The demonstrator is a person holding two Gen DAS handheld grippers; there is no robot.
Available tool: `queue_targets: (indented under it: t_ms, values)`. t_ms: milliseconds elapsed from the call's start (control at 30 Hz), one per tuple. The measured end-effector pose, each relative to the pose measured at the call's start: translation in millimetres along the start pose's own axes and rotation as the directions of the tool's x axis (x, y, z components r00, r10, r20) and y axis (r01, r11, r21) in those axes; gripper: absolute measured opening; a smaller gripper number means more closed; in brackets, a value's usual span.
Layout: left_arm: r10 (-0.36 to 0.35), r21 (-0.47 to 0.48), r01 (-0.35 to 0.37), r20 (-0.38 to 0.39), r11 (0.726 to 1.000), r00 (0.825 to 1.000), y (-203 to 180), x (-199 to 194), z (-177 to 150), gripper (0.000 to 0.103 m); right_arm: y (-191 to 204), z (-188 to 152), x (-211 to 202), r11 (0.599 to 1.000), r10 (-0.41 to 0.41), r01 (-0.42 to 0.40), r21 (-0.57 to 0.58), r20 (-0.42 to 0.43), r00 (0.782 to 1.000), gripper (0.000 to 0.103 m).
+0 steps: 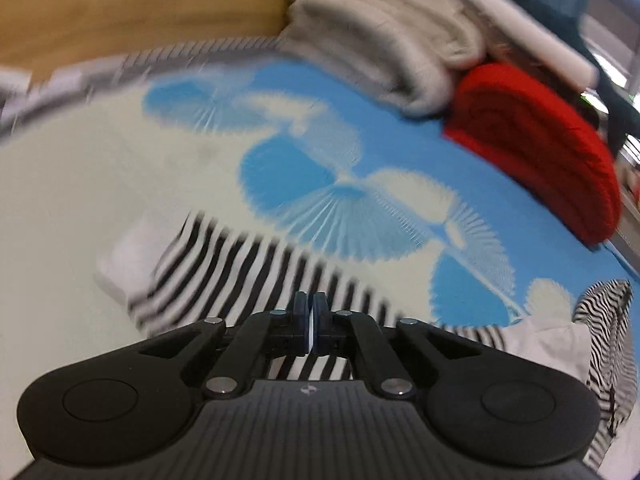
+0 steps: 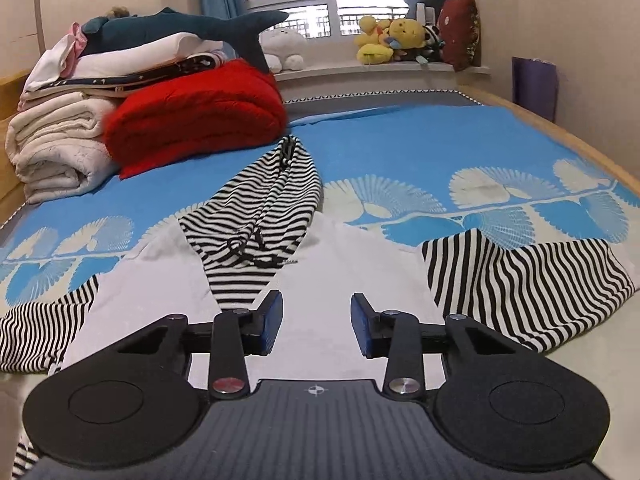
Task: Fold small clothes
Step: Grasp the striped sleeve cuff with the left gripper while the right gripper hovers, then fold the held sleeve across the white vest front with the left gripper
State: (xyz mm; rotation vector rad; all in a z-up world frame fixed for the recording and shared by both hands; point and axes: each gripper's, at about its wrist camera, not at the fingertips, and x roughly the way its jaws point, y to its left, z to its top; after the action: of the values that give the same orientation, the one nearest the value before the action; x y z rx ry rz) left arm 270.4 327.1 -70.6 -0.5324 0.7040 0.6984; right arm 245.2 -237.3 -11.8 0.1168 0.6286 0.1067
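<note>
A small white hooded top (image 2: 328, 264) with black-and-white striped sleeves and hood lies spread on the blue and cream bedspread (image 2: 440, 148). Its striped hood (image 2: 264, 200) points away from me, its right sleeve (image 2: 520, 280) lies to the right, its left sleeve (image 2: 44, 332) to the left. My right gripper (image 2: 316, 326) is open and empty, low over the white body. In the blurred left wrist view my left gripper (image 1: 310, 326) is shut on the striped left sleeve (image 1: 240, 276), whose white cuff (image 1: 124, 264) lies to the left. The hood (image 1: 608, 320) shows at the right edge.
A folded red blanket (image 2: 192, 116) and rolled white quilts (image 2: 56, 148) with a stack of bedding and a plush shark (image 2: 180, 28) sit at the bed's far left. Plush toys (image 2: 396, 40) line the window sill. A wooden bed edge (image 2: 560, 132) runs along the right.
</note>
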Motion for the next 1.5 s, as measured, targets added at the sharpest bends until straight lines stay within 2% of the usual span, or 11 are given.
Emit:
queue_targets:
  t_ms: [100, 233, 333, 400, 667, 767, 933, 1000, 1267, 1433, 1500]
  values:
    - [0.133, -0.045, -0.135, -0.044, 0.99, 0.99, 24, 15, 0, 0.048, -1, -2, 1, 1.0, 0.015, -0.015, -0.005, -0.018, 1.0, 0.039]
    - [0.18, -0.138, -0.194, -0.106, 0.971, 0.978, 63, 34, 4, 0.054, 2, 0, 3, 0.999, 0.034, -0.035, -0.006, -0.025, 0.999, 0.04]
    - [0.164, -0.215, -0.195, -0.154, 0.957, 0.974, 85, 46, 0, 0.04, 4, -1, 5, 0.999, 0.042, -0.042, -0.004, -0.03, 0.999, 0.04]
    - [0.17, -0.165, -0.189, -0.12, 0.968, 0.978, 80, 43, 2, 0.005, 5, -2, 7, 0.999, 0.042, -0.042, -0.004, -0.038, 0.998, 0.04]
    - [-0.087, 0.163, 0.05, 0.223, 0.985, 0.971, -36, -47, -3, 0.004, 2, -5, 14, 1.0, 0.017, -0.016, 0.011, -0.063, 0.998, 0.04]
    - [-0.345, 0.356, 0.252, 0.227, 0.9, 0.911, -102, -101, -38, 0.004, -3, -3, 11, 0.999, -0.013, 0.014, 0.031, -0.048, 0.999, 0.022]
    - [-0.683, 0.556, 0.647, -0.182, 0.521, 0.707, -200, -164, -114, 0.014, -19, 3, 10, 0.995, -0.04, 0.043, 0.092, -0.035, 0.999, 0.019]
    - [-0.696, 0.531, 0.708, -0.275, 0.465, 0.663, -205, -177, -123, 0.017, -29, 5, 9, 0.99, -0.047, 0.053, 0.134, -0.044, 0.998, 0.021]
    - [-0.477, 0.467, 0.479, -0.132, 0.743, 0.869, -134, -158, -79, 0.02, -74, 31, 4, 0.957, 0.0, 0.025, 0.291, -0.086, 0.996, 0.028]
    - [-0.266, 0.469, 0.3, -0.139, 0.831, 0.954, -91, -118, -76, 0.021, -80, 16, 50, 0.928, 0.061, 0.005, 0.373, -0.165, 0.984, 0.028]
    - [-0.299, 0.411, 0.33, -0.138, 0.85, 0.944, -80, -110, -65, 0.021, -79, -1, 72, 0.911, 0.103, -0.012, 0.413, -0.198, 0.975, 0.028]
